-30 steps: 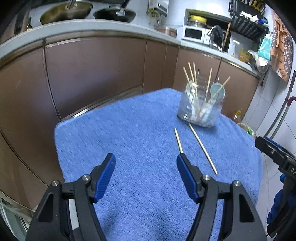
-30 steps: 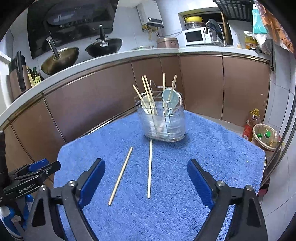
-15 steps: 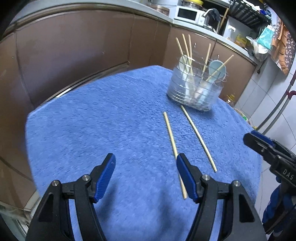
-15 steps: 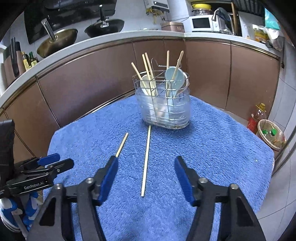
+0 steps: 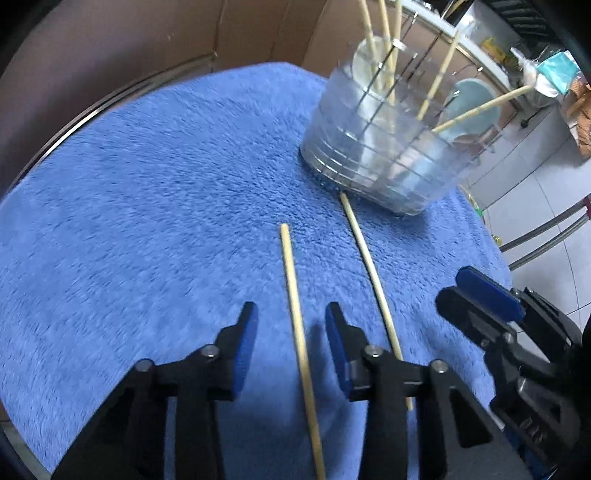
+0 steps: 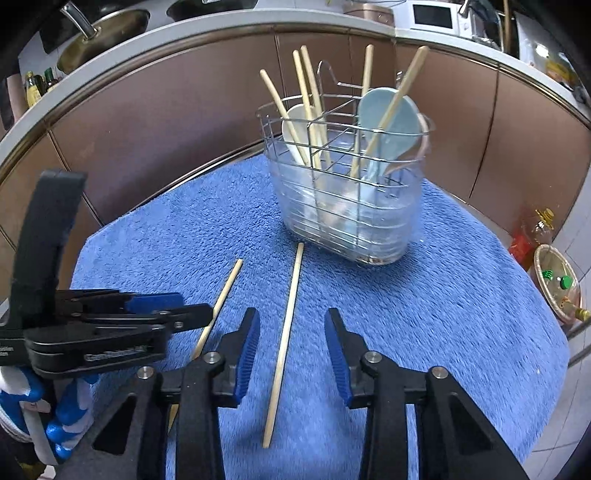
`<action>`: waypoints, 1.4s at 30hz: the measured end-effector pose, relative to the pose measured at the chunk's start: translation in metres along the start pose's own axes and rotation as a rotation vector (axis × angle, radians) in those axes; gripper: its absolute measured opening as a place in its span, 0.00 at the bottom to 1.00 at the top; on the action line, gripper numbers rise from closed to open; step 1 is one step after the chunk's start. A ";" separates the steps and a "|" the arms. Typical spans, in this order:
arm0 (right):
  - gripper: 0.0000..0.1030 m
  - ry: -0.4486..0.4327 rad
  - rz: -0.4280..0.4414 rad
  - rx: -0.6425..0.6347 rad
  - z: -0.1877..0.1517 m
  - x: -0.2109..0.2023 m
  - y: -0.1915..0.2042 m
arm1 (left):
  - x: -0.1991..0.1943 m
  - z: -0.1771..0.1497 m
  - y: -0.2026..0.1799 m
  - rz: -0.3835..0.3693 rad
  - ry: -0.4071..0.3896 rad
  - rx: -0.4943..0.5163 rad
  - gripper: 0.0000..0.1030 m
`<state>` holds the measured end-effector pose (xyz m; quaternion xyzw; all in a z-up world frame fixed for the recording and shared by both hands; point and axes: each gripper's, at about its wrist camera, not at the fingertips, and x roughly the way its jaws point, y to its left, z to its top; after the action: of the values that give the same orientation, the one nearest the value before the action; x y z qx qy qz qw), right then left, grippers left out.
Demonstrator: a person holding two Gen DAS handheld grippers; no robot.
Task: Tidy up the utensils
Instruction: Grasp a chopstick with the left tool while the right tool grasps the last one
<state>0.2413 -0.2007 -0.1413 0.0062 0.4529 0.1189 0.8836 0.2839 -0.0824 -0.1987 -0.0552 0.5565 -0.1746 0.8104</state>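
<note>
— What is hidden or cut off?
— The near end of the left chopstick (image 5: 295, 306) is cut off by the bottom edge, and the right chopstick (image 5: 369, 266) is partly covered by the left gripper (image 5: 291, 347).
— And the holder (image 5: 373, 162)?
— It is blurred there; the lower ends of the utensils inside cannot be made out.

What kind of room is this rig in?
Most likely a home kitchen: brown cabinets under a pale curved countertop, a brass-coloured wok and a white microwave on it. The wire utensil caddy fits.
</note>
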 end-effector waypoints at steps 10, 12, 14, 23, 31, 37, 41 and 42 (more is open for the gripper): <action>0.23 0.078 -0.009 -0.031 0.019 0.041 0.004 | 0.020 0.016 -0.012 0.088 0.024 0.041 0.09; 0.23 0.093 -0.019 -0.039 0.022 0.048 0.005 | 0.020 0.016 -0.010 0.071 0.020 0.031 0.07; 0.22 0.111 -0.028 -0.051 0.025 0.056 0.007 | 0.017 0.014 -0.004 0.054 0.017 0.020 0.07; 0.09 0.206 -0.070 -0.069 0.037 0.099 0.015 | 0.008 0.006 0.019 -0.018 0.010 -0.025 0.05; 0.06 0.253 -0.042 -0.077 0.029 0.096 0.013 | -0.003 -0.008 0.036 -0.032 0.014 -0.033 0.05; 0.06 0.266 -0.021 -0.138 0.001 0.072 0.013 | -0.017 -0.027 0.044 -0.026 0.014 -0.027 0.04; 0.06 0.293 -0.023 -0.178 -0.011 0.066 0.019 | -0.025 -0.039 0.044 -0.008 0.026 -0.011 0.05; 0.06 0.302 -0.025 -0.191 -0.014 0.064 0.021 | -0.027 -0.043 0.045 -0.005 0.032 -0.008 0.05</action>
<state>0.2618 -0.1682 -0.1985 -0.1013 0.5672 0.1498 0.8035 0.2460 -0.0265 -0.2039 -0.0571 0.5699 -0.1753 0.8008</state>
